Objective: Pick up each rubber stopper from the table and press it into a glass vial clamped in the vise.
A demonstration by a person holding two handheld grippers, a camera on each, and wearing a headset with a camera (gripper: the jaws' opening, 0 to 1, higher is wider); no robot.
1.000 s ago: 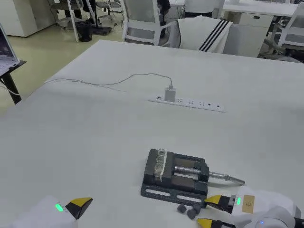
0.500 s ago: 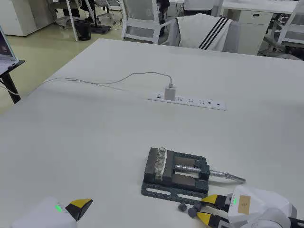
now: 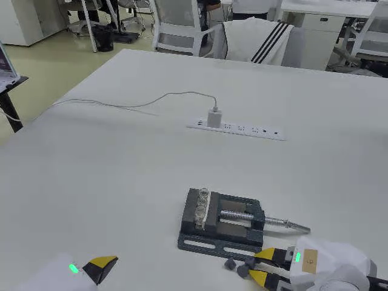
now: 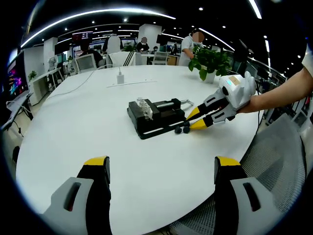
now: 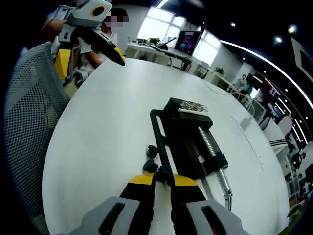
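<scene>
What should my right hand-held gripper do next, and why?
Probably lift the right hand-held gripper slightly: its jaws look pinched on one rubber stopper beside the vise, and the clamped glass vials sit higher up.

tan square sticker (image 3: 311, 259) on white right gripper (image 3: 254, 267): dark mark, too small to read
red-lit wall screen (image 4: 82, 35): blurred, unreadable
bright desk monitor (image 5: 187, 41): no legible text

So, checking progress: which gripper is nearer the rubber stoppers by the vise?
Right. The right gripper has its tips around one rubber stopper; the left gripper hangs far off, open.
</scene>
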